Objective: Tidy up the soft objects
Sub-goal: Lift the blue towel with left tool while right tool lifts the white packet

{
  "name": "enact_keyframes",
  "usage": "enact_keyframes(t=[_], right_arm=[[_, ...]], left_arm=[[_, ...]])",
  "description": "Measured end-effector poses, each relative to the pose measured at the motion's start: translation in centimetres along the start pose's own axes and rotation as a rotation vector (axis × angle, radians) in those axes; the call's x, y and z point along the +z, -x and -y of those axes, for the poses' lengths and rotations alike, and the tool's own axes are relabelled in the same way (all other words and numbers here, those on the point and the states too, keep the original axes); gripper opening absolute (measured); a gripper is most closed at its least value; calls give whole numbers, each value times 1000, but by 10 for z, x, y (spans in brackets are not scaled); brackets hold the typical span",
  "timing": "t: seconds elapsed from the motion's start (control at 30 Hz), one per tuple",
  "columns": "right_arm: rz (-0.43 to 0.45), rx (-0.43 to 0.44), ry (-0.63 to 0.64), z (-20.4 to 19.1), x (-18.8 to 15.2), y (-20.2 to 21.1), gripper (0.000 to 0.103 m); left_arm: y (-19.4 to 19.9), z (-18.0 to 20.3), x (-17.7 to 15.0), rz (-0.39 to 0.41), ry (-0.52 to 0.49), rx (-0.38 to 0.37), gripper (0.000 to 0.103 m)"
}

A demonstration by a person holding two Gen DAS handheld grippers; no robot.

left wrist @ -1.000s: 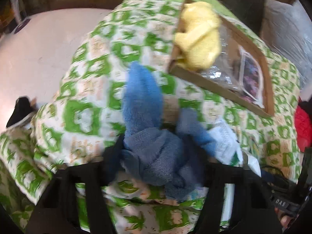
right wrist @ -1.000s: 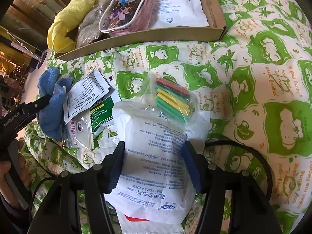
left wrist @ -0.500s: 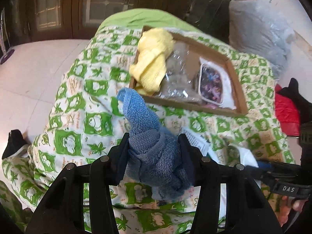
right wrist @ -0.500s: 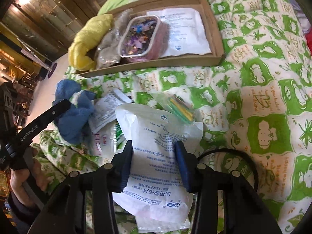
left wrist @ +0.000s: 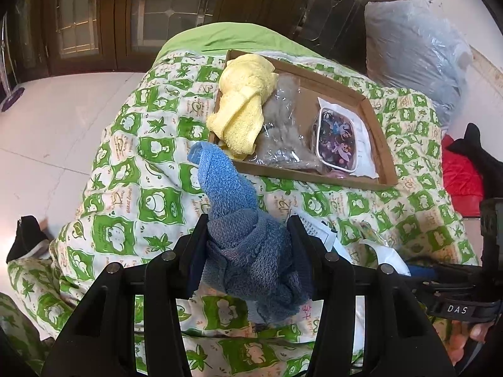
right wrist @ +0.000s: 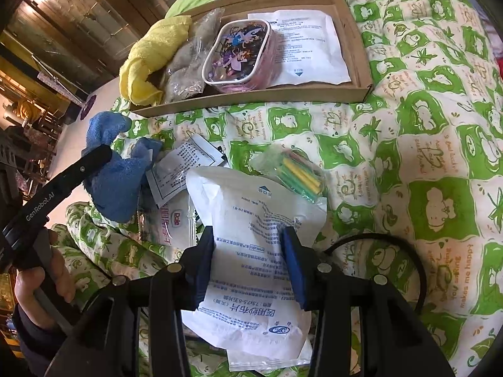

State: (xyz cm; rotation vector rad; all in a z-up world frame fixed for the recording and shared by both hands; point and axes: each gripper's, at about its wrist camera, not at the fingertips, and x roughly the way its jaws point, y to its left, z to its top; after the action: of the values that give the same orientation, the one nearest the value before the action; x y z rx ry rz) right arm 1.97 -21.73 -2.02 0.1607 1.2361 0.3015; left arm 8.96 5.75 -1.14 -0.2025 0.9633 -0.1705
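Observation:
My left gripper [left wrist: 248, 235] is shut on a blue towel [left wrist: 245, 242] and holds it above the green patterned quilt [left wrist: 132, 163]; the towel also shows in the right wrist view [right wrist: 116, 169]. My right gripper [right wrist: 248, 245] is shut on a white gauze packet [right wrist: 257, 245] lifted over the quilt. A cardboard tray [left wrist: 374, 125] lies farther back and holds a yellow towel [left wrist: 242, 106], a clear bag of grey stuff [left wrist: 283, 132], a cartoon-print pouch [left wrist: 336, 138] and a white packet [right wrist: 308, 50].
On the quilt near the grippers lie loose white leaflets and packets [right wrist: 185, 163] and a clear bag of coloured sticks [right wrist: 298, 176]. A grey plastic-wrapped bundle [left wrist: 415, 53] and a red item [left wrist: 459, 172] are at the right. White floor [left wrist: 47, 119] lies left.
Both grippers have risen and pulled back from the quilt with the blue towel and the white packet in them, so the tray now looks farther away.

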Motion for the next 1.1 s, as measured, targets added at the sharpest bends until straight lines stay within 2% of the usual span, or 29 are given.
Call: enact_keyframes(t=[0.77, 1.1], right_arm=[[26, -8, 16, -1, 2, 11, 43], [36, -5, 24, -2, 5, 15, 43]], left_arm=[[10, 8, 4, 31, -46, 16, 49], [16, 19, 14, 41, -80, -7, 49]])
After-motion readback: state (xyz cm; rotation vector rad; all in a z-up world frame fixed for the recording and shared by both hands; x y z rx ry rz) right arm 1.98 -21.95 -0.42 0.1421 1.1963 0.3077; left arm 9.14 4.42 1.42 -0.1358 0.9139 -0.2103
